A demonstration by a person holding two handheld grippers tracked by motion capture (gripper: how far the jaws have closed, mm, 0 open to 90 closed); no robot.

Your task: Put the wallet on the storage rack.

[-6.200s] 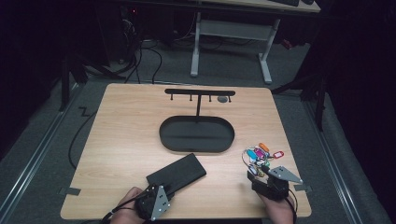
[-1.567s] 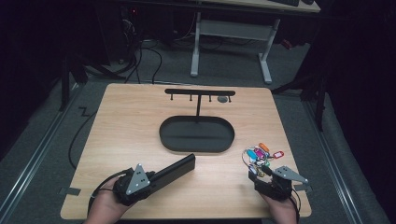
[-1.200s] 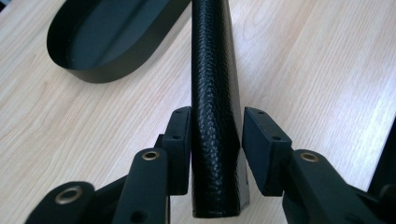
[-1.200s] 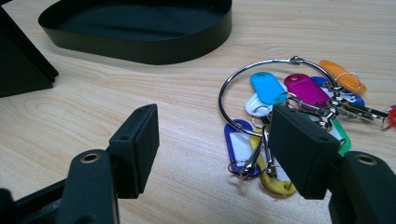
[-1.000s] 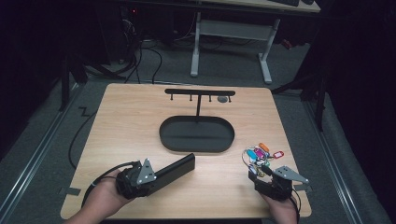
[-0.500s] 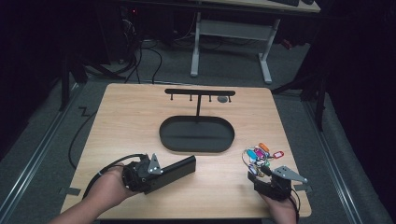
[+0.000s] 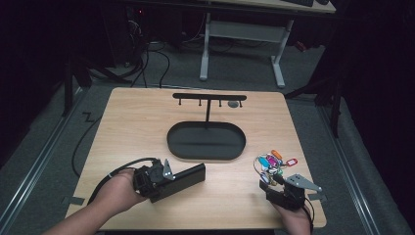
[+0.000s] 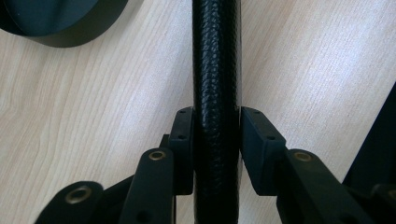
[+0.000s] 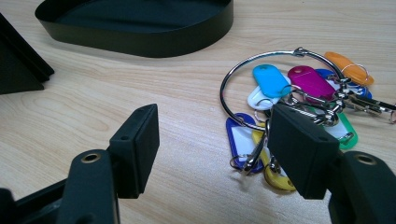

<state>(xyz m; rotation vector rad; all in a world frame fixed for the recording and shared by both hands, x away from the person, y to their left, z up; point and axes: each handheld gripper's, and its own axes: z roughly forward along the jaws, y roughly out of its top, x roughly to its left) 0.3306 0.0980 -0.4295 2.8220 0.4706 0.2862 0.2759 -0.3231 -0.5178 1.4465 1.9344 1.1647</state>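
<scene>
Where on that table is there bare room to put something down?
The widest bare wood lies left of the tray, running to the table edge. Another patch sits between the wallet and the keys. It is crowded around the keys, where the right gripper waits open.

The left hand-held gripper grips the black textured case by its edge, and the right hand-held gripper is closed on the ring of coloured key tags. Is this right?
Not quite. In the right gripper view, the right hand-held gripper stands open: the metal ring of coloured plastic key tags lies free on the wooden table. The left hand-held gripper does grip the black textured case.
</scene>
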